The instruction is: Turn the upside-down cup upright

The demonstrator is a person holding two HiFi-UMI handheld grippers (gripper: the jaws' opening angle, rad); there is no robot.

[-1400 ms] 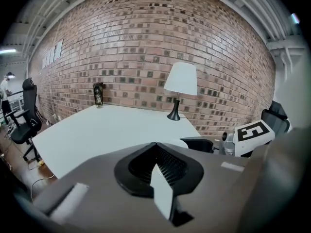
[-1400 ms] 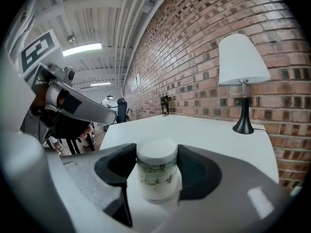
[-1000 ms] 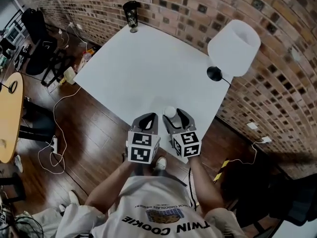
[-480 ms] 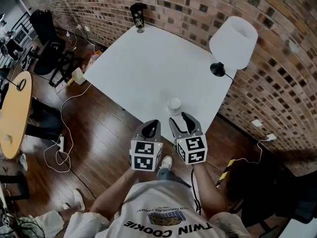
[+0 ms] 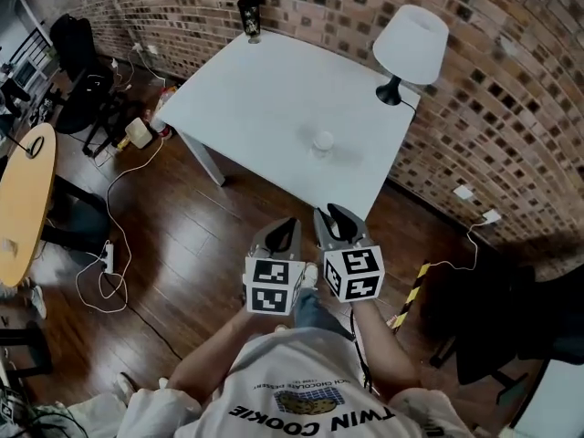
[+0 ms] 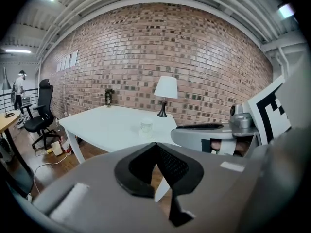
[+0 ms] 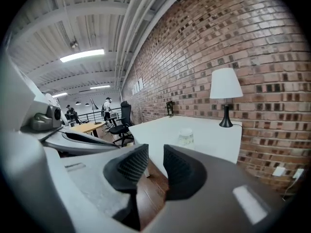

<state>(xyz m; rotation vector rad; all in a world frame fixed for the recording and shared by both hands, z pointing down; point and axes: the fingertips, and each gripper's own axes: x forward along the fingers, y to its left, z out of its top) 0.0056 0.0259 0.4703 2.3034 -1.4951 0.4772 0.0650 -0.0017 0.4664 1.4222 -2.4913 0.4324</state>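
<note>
A small clear cup [image 5: 323, 141] stands alone on the white table [image 5: 265, 99], near its front edge; which way up it stands is too small to tell. It also shows in the left gripper view [image 6: 146, 126] and the right gripper view [image 7: 185, 137]. Both grippers hang over the wooden floor, well back from the table and side by side. My left gripper [image 5: 288, 225] has its jaws touching at the tips [image 6: 156, 145] and holds nothing. My right gripper [image 5: 328, 212] is closing, with a narrow gap [image 7: 155, 154] between the pads and nothing in it.
A white-shaded lamp [image 5: 411, 33] stands at the table's far right corner, a dark tumbler [image 5: 249, 15] at its far left corner. A brick wall runs behind. An office chair [image 5: 68, 39], a round wooden table [image 5: 23, 208] and floor cables [image 5: 109, 245] lie to the left.
Both grippers have drawn back from the table's edge over the floor. The cup that stood between the right jaws is left on the table. The right jaws have narrowed.
</note>
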